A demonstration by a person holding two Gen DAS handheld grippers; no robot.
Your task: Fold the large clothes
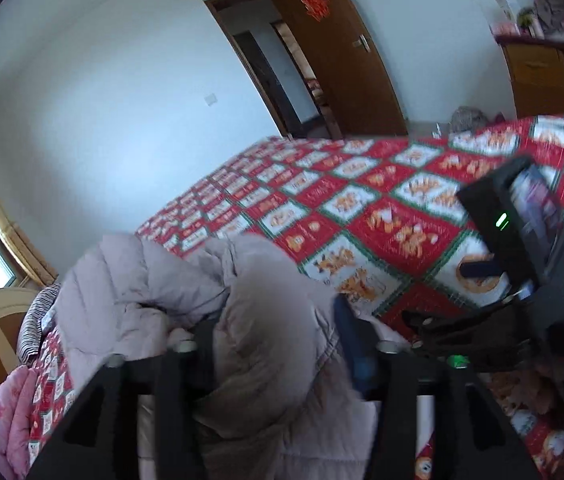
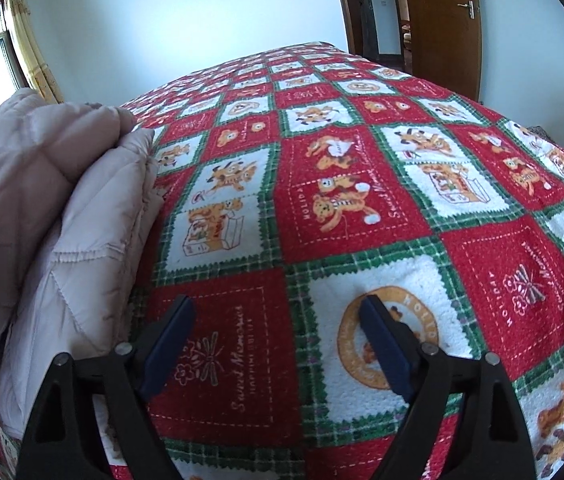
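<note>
Puffy pale-pink quilted coat (image 1: 186, 292) is what this is all about, and it's heaped up on the left side of the bed, on top of a red, white and green holiday-print blanket (image 2: 345, 208) with little cartoon bears and "Sweet Memories" squares.

Left to right in the left wrist view: a striped pillow (image 1: 36, 320) and something pink and fluffy (image 1: 10, 412) sit at the far left edge of the bed, then the coat pile. The left gripper (image 1: 278, 340) is right on that pile. Its jaws stand apart with a thick fold of the coat bulging up between them, but the shot is blurry, so I can't tell if the pads are actually pressing the fabric or just sitting either side of it. Further right, the other handheld rig with a green light shows up over the blanket.

From the right wrist view the coat (image 2: 62, 216) lies folded over itself along the left, its edge resting on the blanket. The right gripper (image 2: 278, 320) is just beside it, off to the right, jaws spread wide with nothing in them, only blanket underneath. Behind the bed there's a white wall and a brown wooden door (image 2: 441, 20) standing open at the right.
</note>
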